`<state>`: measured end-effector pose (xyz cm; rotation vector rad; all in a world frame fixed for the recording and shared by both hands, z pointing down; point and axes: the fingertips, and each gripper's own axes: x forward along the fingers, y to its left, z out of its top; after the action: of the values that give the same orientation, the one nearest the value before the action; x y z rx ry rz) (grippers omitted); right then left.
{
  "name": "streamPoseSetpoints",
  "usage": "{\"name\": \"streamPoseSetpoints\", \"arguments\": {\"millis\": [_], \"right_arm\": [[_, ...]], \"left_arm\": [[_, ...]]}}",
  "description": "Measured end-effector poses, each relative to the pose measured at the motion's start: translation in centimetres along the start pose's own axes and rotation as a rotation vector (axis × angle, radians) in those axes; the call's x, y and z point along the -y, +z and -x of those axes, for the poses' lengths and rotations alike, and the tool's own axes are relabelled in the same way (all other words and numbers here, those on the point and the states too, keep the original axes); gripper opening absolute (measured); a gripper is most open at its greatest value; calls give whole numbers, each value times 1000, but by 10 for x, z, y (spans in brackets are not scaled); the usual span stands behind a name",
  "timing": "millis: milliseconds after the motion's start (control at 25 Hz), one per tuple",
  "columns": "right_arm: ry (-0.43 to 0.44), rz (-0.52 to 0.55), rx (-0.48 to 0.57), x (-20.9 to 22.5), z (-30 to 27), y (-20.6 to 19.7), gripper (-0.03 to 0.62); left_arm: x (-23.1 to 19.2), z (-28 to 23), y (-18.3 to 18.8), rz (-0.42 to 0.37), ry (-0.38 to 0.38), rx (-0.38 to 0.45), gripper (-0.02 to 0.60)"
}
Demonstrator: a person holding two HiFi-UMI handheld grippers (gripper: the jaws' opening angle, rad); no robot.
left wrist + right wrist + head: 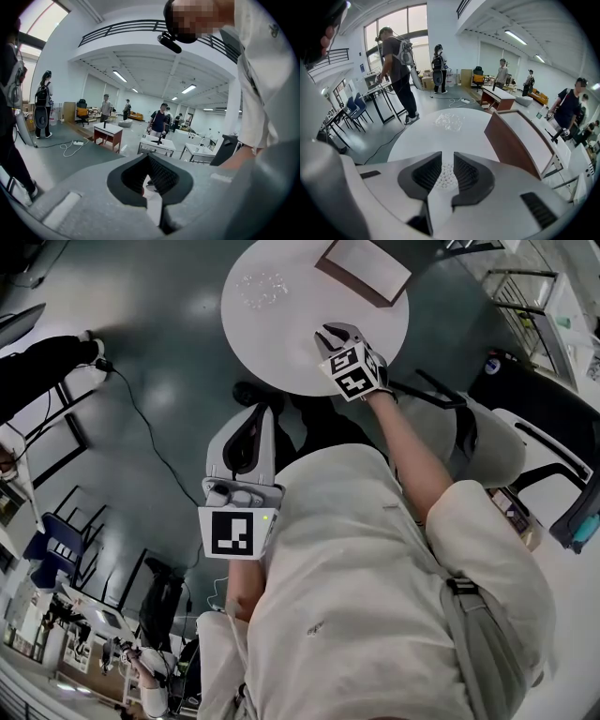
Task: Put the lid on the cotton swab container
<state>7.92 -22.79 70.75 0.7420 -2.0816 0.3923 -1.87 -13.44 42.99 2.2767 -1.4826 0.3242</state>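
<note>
My right gripper (336, 337) hovers over the near edge of the round white table (281, 352). In the right gripper view its jaws (447, 154) stand close together, shut on the open cotton swab container (446, 180), whose white swab tips show between the dark pads. The clear lid (449, 122) lies farther back on the table, also seen in the head view (262, 287). My left gripper (249, 423) is held low beside the person's body, off the table. Its jaws (149, 158) meet at the tips with nothing in them.
A brown-edged white board (366, 268) lies on the table's far right, close to the right gripper (520, 140). A grey chair (506, 442) stands to the right. A cable (141, 418) runs across the floor. Several people and desks fill the hall beyond.
</note>
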Motion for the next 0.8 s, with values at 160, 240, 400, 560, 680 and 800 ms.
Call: {"name": "streamPoseSetpoints", "arguments": {"millis": [160,240,400,560,680,800], "right_arm": [[3,3,-8,-1,-2,0,87],[2,5,-8,-1,-2,-1,89],[5,4,-12,-1,-6,-5,90],[-3,-3,15,-1,-5,-3,87],[-11,-17,42,0,-5,-5,89],[-35,-18,81,-1,-5,-5,87]], "left_arm": [[1,0,1,-1,-2,1,9],[2,-1,1,3,-4,3,9],[4,-4,4,-2,-7,10,8],[4,-3,5,3,-4,11,8],[6,-5,3,-3,-7,14,9],[6,-4,0,9,-7,6,9]]}}
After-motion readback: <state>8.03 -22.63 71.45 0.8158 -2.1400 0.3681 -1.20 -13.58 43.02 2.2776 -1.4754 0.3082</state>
